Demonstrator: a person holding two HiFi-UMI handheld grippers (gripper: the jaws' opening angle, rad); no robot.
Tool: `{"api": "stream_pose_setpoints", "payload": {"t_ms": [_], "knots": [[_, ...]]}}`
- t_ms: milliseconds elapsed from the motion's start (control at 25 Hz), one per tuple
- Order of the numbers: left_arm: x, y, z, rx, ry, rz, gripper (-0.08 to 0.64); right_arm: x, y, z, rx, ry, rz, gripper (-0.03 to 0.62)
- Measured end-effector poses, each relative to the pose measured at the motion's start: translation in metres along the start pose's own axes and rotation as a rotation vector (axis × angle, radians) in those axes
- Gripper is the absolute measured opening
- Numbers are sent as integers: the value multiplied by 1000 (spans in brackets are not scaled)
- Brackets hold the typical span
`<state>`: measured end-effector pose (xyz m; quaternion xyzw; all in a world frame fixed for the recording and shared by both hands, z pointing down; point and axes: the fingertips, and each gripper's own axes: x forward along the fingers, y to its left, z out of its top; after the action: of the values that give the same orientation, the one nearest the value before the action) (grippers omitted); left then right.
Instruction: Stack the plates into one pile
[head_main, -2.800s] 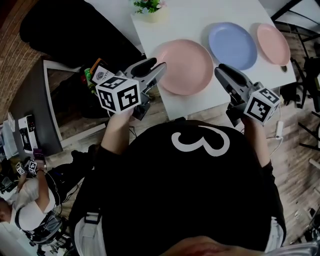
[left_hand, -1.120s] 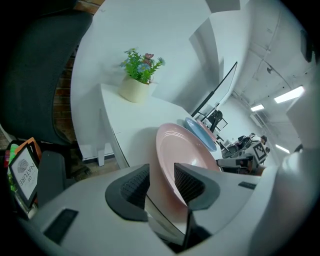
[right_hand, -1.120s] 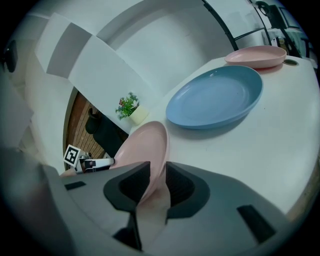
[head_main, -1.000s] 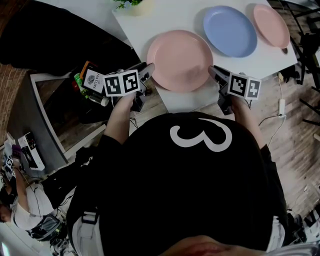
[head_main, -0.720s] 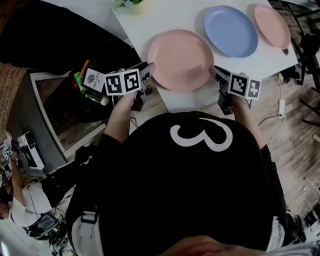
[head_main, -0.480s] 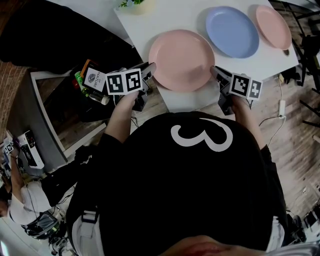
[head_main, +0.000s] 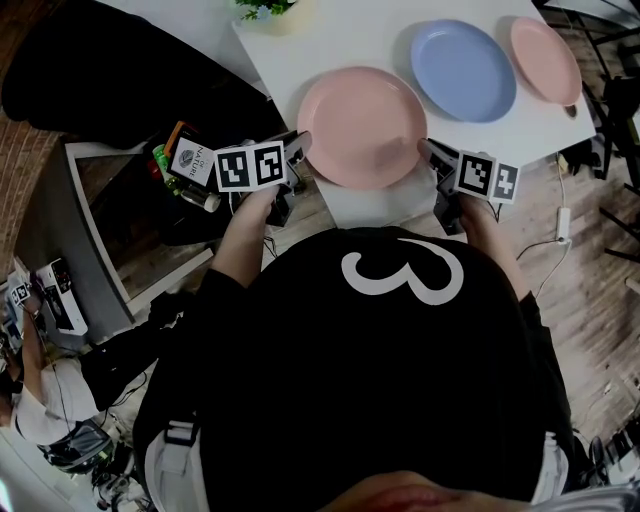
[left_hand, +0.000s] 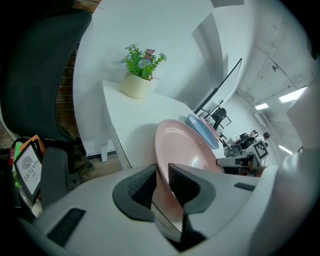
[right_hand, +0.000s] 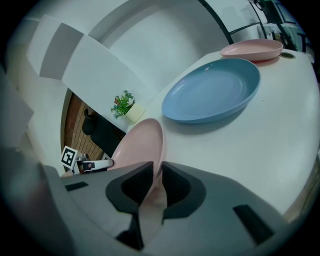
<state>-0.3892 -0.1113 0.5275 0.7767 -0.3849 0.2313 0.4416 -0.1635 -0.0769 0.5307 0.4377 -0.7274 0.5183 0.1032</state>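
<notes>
Gripping the large pink plate (head_main: 362, 126) from both sides, the two tools meet it at the near edge of the white tabletop (head_main: 330, 40). The left tool (head_main: 300, 145) has the plate's near-left rim between its pads. In the left gripper view its jaws have just been closing and now sit clamped on that thin pink edge. The right tool (head_main: 428, 150) takes the near-right rim the same way. In the right gripper view its jaws have also just been closing, and the rim runs straight through the narrow slot between the dark pads, pinched there.

The plate lies at the near side of the tabletop, its near rim just over the edge. Beyond it to the right sits the blue plate (head_main: 463, 70), apart from the large pink one. Further right, next to the blue plate, is the small pink plate (head_main: 545, 58), close to the far-right corner. None of the three plates is on top of another.

A small potted plant (head_main: 265, 10) stands at the far-left part of the tabletop, well apart from the plates. The marker cube (head_main: 250, 165) of the left tool faces up near the tabletop's left edge, and the right tool's cube (head_main: 488, 176) sits just off the near-right edge.
</notes>
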Motion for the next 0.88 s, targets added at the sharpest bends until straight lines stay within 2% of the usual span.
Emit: {"api": "stream_pose_setpoints", "payload": {"t_ms": [280, 480, 880], "knots": [[-3, -1, -3, -12, 4, 26, 80, 1, 0, -1, -15, 7, 13, 66], [-7, -2, -5, -26, -1, 45, 80, 0, 0, -1, 16, 3, 42, 63], [-23, -13, -12, -50, -37, 79, 77, -10, 9, -1, -26, 11, 73, 63]]}}
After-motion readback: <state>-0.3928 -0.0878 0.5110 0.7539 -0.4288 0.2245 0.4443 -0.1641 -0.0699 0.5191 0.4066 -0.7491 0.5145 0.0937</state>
